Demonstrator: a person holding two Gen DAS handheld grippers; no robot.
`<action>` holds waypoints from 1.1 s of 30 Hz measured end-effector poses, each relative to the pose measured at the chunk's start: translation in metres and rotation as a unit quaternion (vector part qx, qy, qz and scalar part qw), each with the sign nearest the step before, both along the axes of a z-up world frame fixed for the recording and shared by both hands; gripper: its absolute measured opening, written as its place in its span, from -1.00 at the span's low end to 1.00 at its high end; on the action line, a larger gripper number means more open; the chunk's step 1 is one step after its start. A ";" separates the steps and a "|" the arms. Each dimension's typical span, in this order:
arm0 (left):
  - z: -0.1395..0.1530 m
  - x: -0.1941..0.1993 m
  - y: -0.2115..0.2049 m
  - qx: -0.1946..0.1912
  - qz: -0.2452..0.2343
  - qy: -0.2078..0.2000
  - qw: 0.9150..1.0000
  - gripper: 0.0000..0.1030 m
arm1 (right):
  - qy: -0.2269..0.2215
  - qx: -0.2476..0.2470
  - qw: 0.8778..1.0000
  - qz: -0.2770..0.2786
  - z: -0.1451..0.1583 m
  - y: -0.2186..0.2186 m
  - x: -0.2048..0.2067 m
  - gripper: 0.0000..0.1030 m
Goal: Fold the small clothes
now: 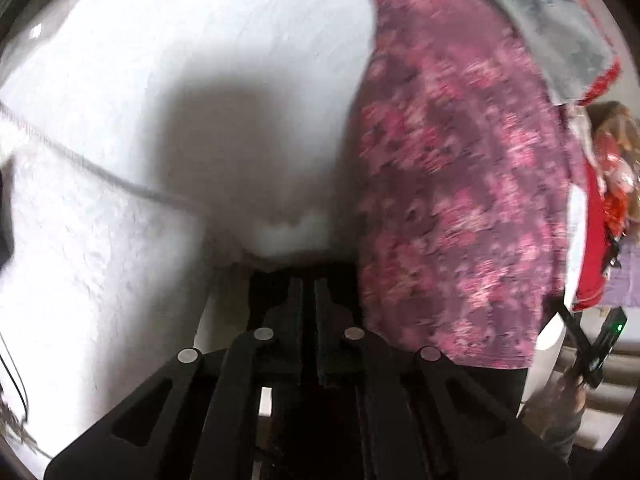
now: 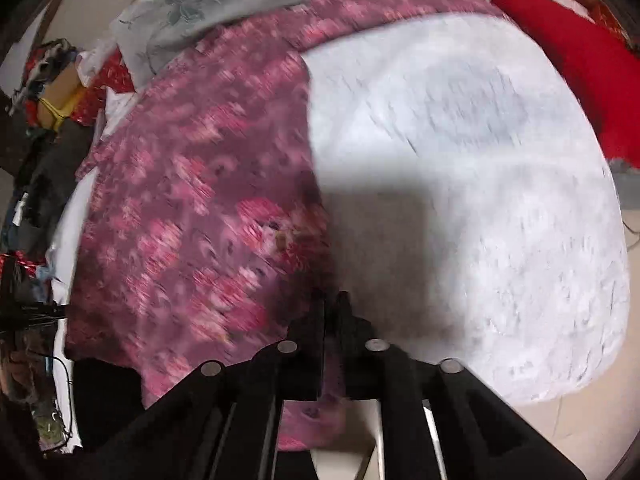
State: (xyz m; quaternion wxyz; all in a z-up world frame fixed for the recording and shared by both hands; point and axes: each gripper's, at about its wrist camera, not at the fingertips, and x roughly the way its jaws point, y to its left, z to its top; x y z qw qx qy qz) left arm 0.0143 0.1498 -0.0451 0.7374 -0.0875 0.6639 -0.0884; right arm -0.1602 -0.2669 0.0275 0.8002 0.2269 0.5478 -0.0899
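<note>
Left wrist view: left gripper [image 1: 307, 280] has its fingers pressed together, clamped on the near edge of a white garment [image 1: 180, 100]. White fabric bunches at the fingertips and spreads ahead and to the left, with a grey seam line [image 1: 100, 172] crossing it on the left. Just right of the gripper lies a pink floral garment [image 1: 460, 180], touching the white one along its edge. Beyond that, far right, red cloth [image 1: 596, 240] and a grey floral sheet [image 1: 560, 20]. Blurry.

Right wrist view: right gripper [image 2: 331, 300] is closed too, pinching cloth right where pink floral garment [image 2: 192, 200] meets white garment [image 2: 480, 180]; can't tell which layer it holds. Pink goes left and ahead, white goes right. Red cloth [image 2: 580, 60] is far right, grey sheet [image 2: 208, 4] ahead-left.
</note>
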 end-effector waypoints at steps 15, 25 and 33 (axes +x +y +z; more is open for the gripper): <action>-0.008 0.062 -0.130 0.038 -0.116 -0.024 0.992 0.17 | -0.083 0.021 0.996 -0.004 0.013 -0.030 0.069 -0.62; 0.011 0.124 -0.177 -0.026 -0.127 -0.056 0.990 0.18 | -0.181 0.113 0.892 -0.400 0.005 -0.307 0.067 0.10; 0.010 0.164 -0.215 -0.056 -0.144 -0.069 0.986 0.18 | -0.199 0.168 0.852 -0.454 -0.059 -0.369 0.131 0.38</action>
